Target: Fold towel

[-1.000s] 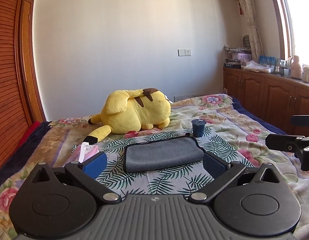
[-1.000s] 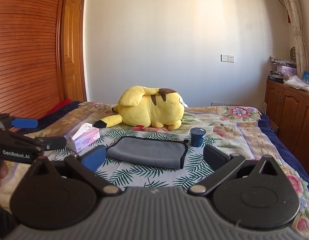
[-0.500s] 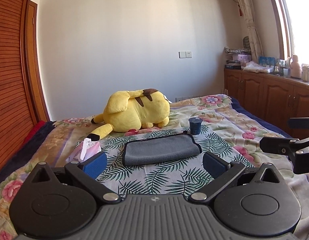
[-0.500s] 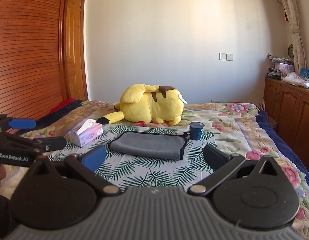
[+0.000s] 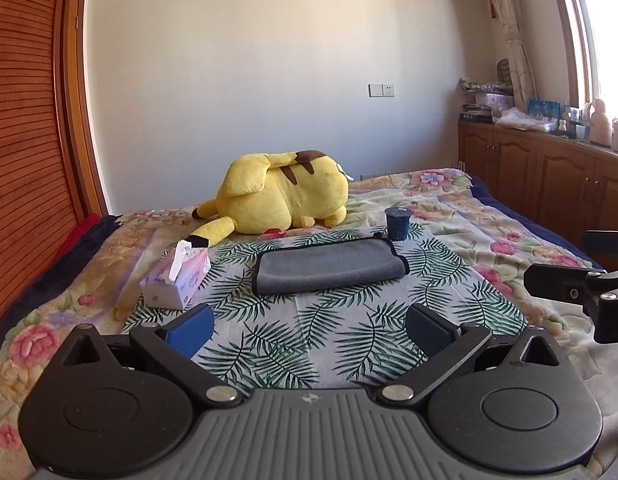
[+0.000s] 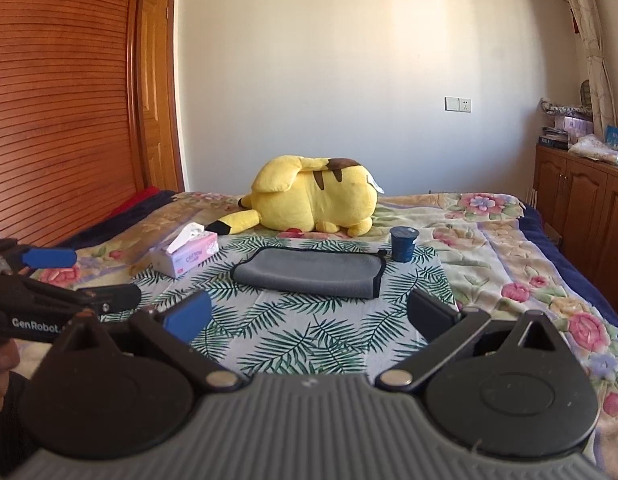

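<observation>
The grey towel [image 5: 328, 266] lies folded on the palm-leaf cloth [image 5: 269, 332] of the bed [image 5: 509, 248], between the tissue box [image 5: 177, 280] and the blue cup [image 5: 397, 223], with the left hand-held gripper [image 5: 307, 330] and right hand-held gripper [image 6: 309, 314] both spread wide, empty and well short of it. Judging the fold finished, the best move is to withdraw level without brushing it. Compared with 1 second ago, the towel looks farther off in both views, so both have backed away
</observation>
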`<state>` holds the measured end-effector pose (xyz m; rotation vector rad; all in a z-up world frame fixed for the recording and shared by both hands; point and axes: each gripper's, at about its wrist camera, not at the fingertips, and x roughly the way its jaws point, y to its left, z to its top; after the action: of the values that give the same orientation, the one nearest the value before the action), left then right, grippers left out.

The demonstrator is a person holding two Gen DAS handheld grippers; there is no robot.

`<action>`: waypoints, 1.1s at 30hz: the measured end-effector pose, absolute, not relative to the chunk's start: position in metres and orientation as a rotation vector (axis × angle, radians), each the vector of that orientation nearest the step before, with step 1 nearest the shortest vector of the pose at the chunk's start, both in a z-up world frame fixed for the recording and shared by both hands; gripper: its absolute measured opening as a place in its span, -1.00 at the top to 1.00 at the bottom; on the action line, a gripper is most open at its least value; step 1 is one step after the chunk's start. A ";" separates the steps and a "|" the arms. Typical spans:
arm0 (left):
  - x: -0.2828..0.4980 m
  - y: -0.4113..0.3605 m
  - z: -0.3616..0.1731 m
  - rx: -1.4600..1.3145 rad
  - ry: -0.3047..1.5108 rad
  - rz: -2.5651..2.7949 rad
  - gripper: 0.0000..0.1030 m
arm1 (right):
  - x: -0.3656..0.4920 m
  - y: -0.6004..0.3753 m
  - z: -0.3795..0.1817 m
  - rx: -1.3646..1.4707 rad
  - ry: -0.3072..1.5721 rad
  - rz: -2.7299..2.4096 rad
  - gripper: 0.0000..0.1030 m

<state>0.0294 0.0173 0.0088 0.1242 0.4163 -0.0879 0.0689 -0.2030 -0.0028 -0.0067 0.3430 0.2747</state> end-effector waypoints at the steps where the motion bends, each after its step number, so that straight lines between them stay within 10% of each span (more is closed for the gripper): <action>1: 0.028 0.017 0.007 0.124 0.418 -0.087 -0.69 | 0.068 -0.204 -0.005 -0.004 0.343 0.273 -1.00; 33: 0.014 0.009 -0.010 0.127 0.403 -0.075 -0.69 | 0.059 -0.230 -0.044 0.006 0.356 0.204 -1.00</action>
<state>0.0145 0.0086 -0.0102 0.1273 0.4031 -0.0751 0.0586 -0.2298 -0.0435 0.0056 0.3562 0.2036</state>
